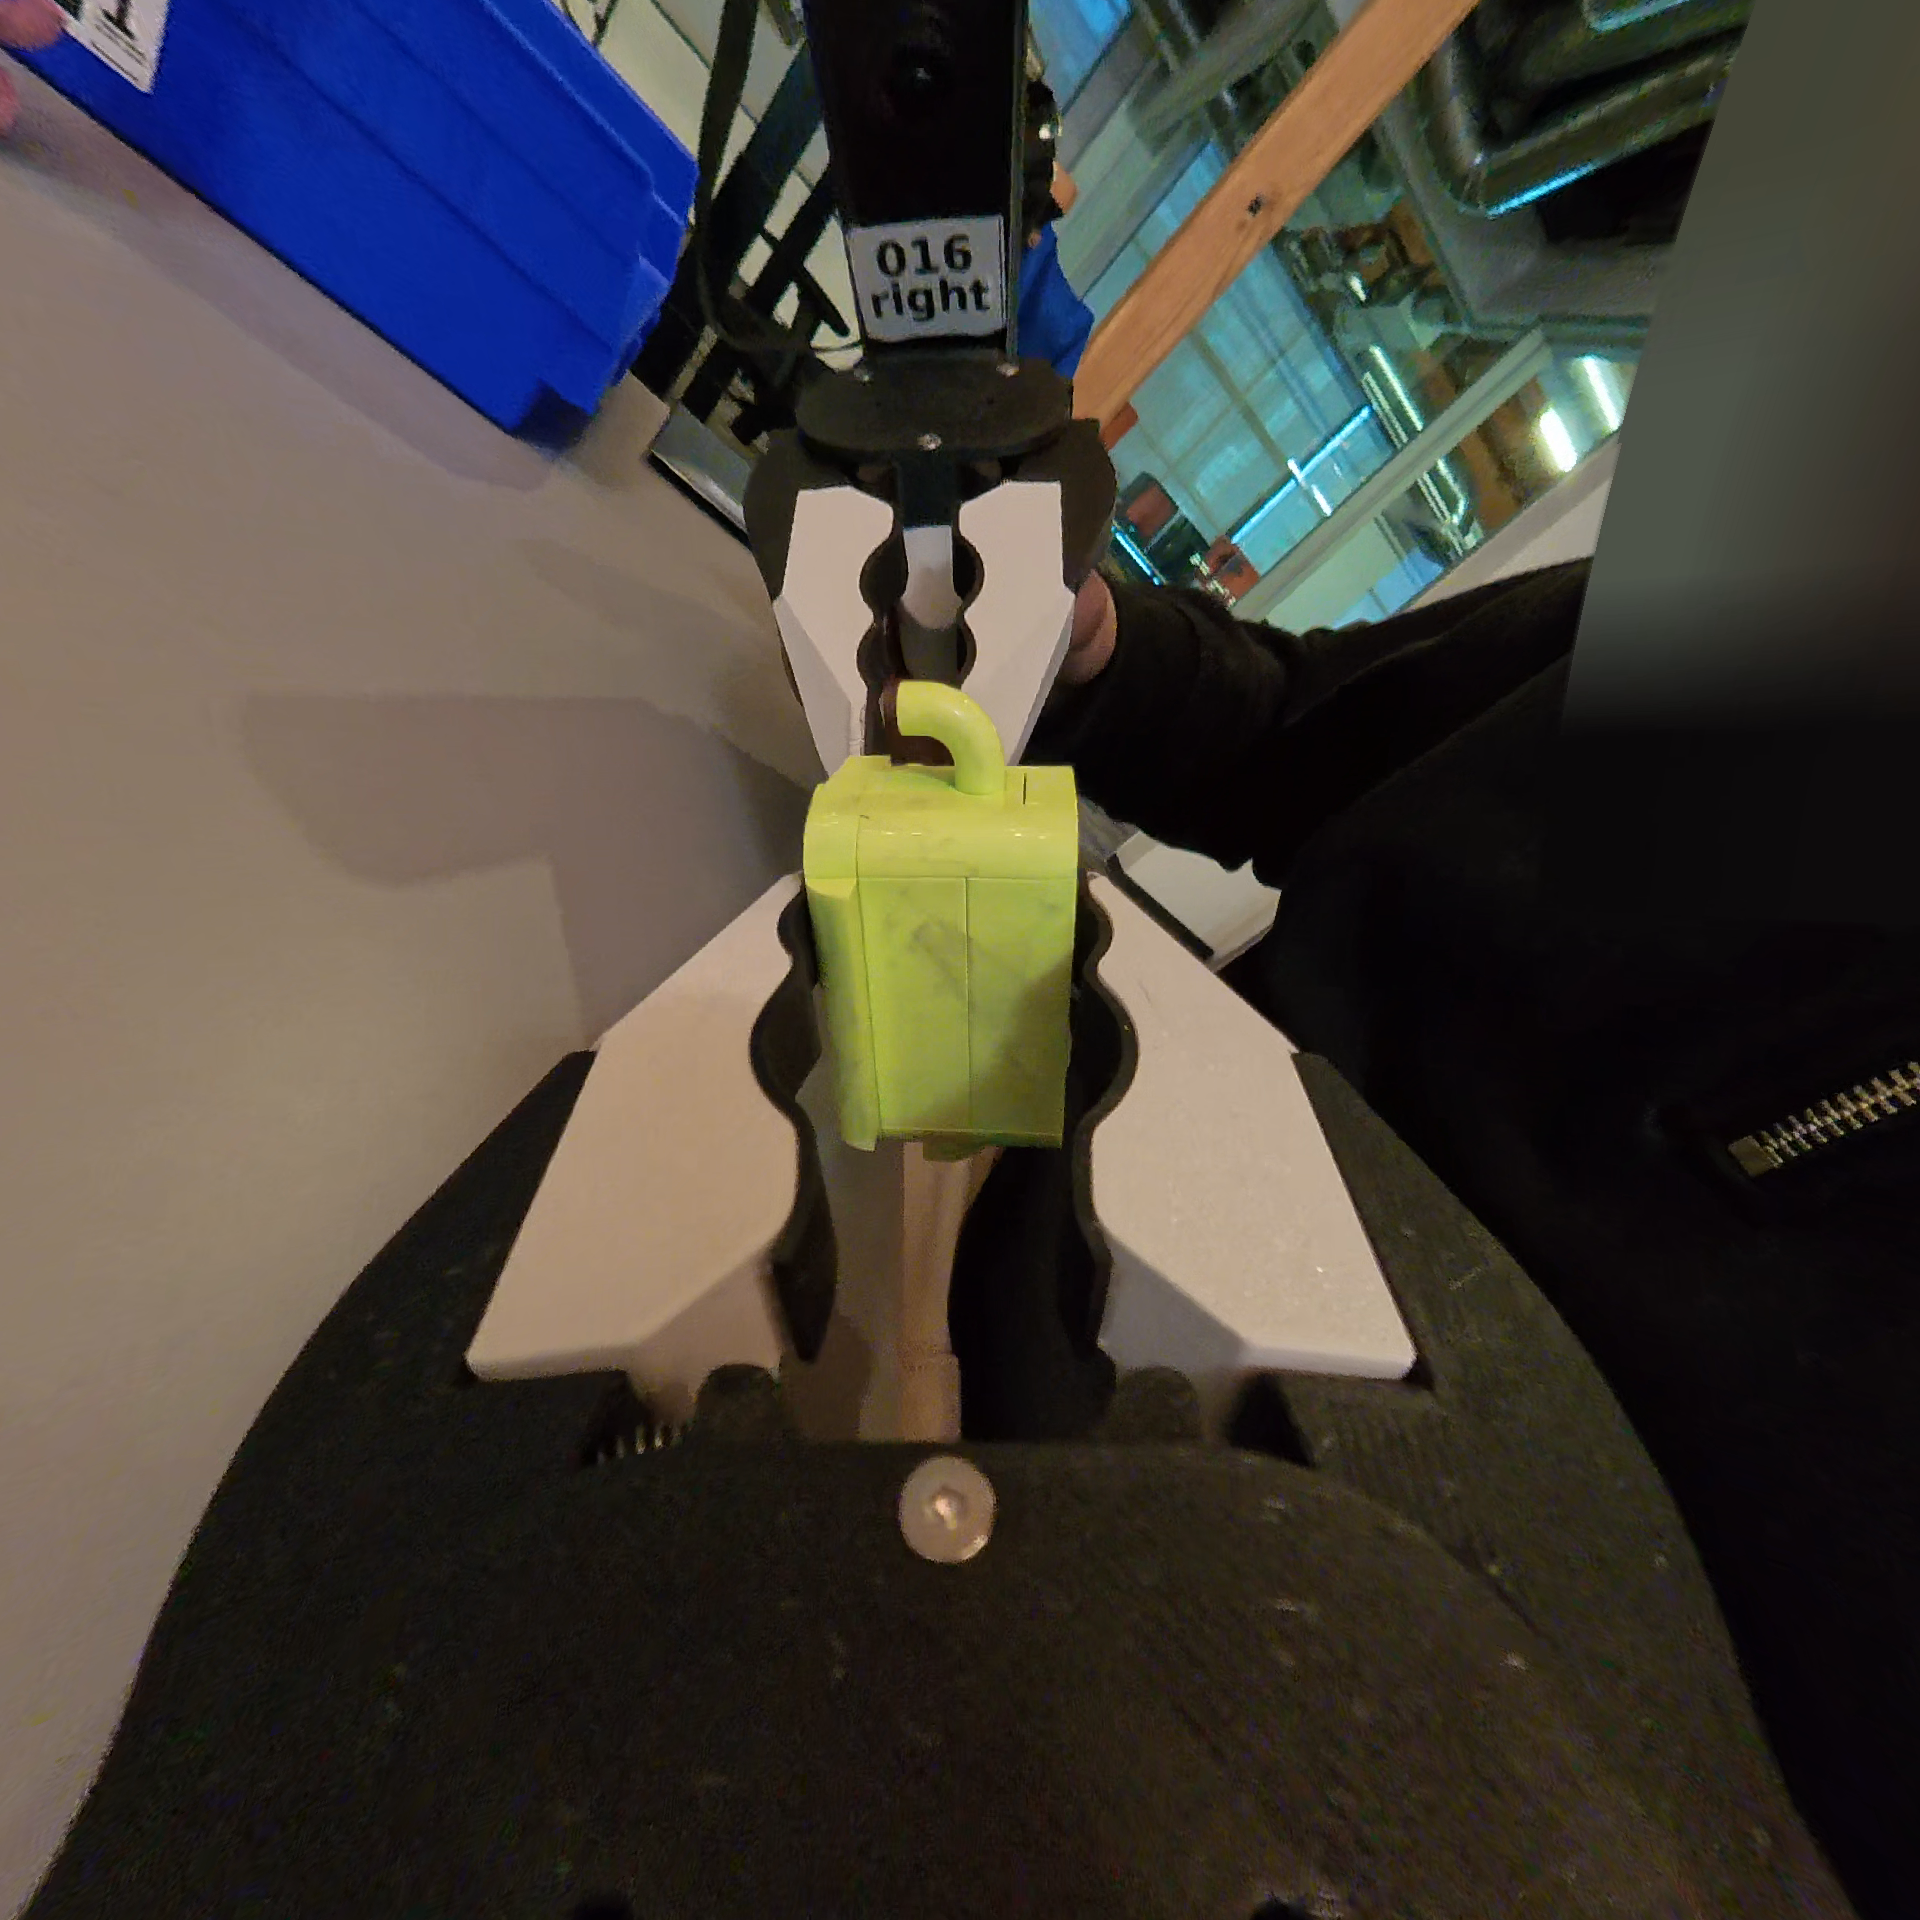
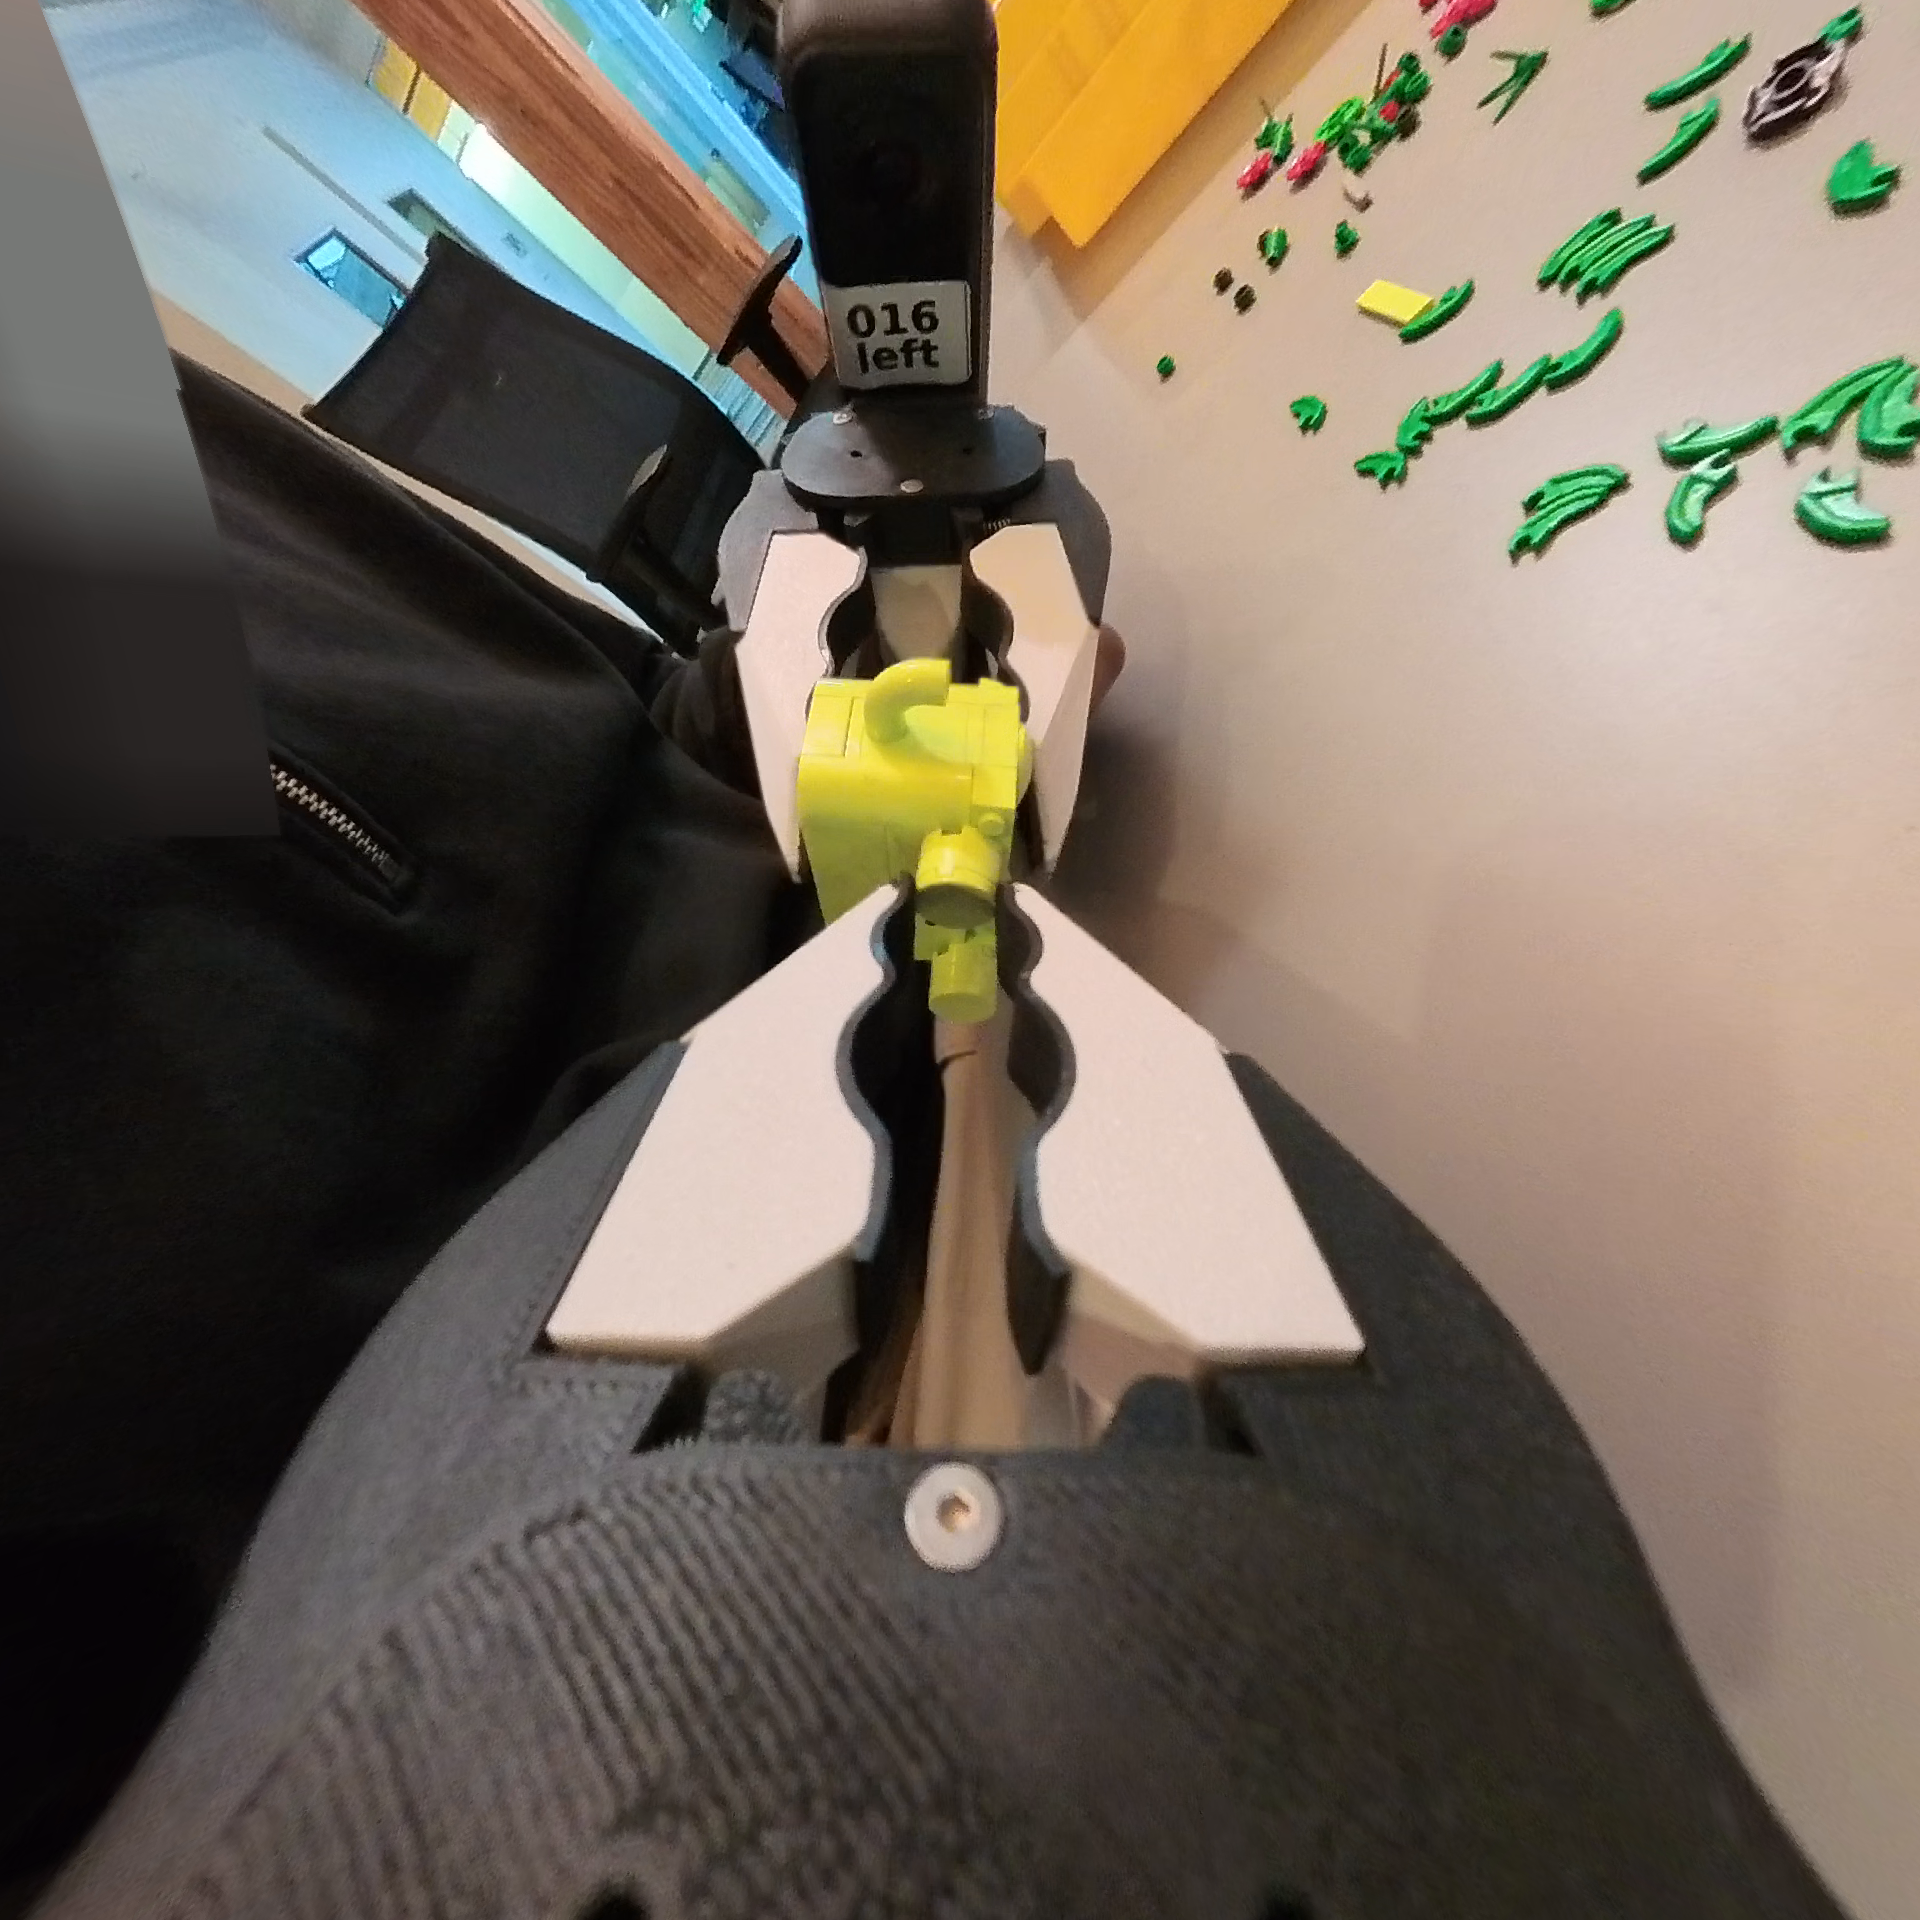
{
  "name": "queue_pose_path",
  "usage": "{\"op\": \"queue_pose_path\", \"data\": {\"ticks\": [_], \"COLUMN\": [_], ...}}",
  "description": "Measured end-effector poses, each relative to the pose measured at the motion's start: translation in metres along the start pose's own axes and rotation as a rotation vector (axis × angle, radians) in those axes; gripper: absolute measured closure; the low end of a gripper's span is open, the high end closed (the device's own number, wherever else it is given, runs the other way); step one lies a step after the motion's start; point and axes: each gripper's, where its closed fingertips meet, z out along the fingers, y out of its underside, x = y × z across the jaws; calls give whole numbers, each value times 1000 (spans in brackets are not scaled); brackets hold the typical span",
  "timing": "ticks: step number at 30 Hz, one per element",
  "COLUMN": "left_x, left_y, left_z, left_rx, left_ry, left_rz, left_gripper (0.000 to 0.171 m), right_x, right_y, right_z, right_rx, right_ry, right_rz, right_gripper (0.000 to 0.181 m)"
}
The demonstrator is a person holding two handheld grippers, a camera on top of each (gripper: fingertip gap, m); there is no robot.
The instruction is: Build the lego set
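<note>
Basically left tool (image 1: 940,997) clamps the lime block assembly (image 1: 940,966) as a fixture, lifted off the desk (image 2: 1558,935), while right tool (image 2: 951,935) pinches its lime peg stack (image 2: 961,935) to seat it.

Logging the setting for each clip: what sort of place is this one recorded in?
Probably a workshop or lab work table indoors. Loose green Lego pieces lie spread on the pale table, a blue storage bin sits at its edge, and industrial shelving stands behind.

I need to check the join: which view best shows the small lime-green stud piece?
Right wrist view: the small lime-green stud piece sits between the right gripper fingertips, against the lime-green brick block. Left wrist view: the block hides it.
</note>
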Motion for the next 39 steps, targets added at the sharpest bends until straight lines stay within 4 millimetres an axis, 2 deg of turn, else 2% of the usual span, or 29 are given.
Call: {"op": "queue_pose_path", "data": {"ticks": [10,25,29,33,36,39], "left_x": [-3,2,2,4,3,3], "left_y": [-3,-6,-13,-16,-9,-12], "left_z": [1,2,0,-3,5,5], "left_rx": [26,49,97,115,60,73], "left_ry": [-26,-32,-29,1,-30,-13], "left_rz": [-8,65,74,58,91,83], "left_gripper": [125,126,125,125,125,125], "right_x": [2,-2,-3,1,-4,-7], "right_y": [-1,1,-7,-15,-11,-5], "right_z": [2,3,-1,-15,-15,-12], "right_rx": [41,65,116,193,183,159], "right_ry": [-3,-28,-8,23,-11,-22], "right_rz": [7,14,-9,-4,-8,-37], "right_gripper": [168,168,167,168,168,168]}}
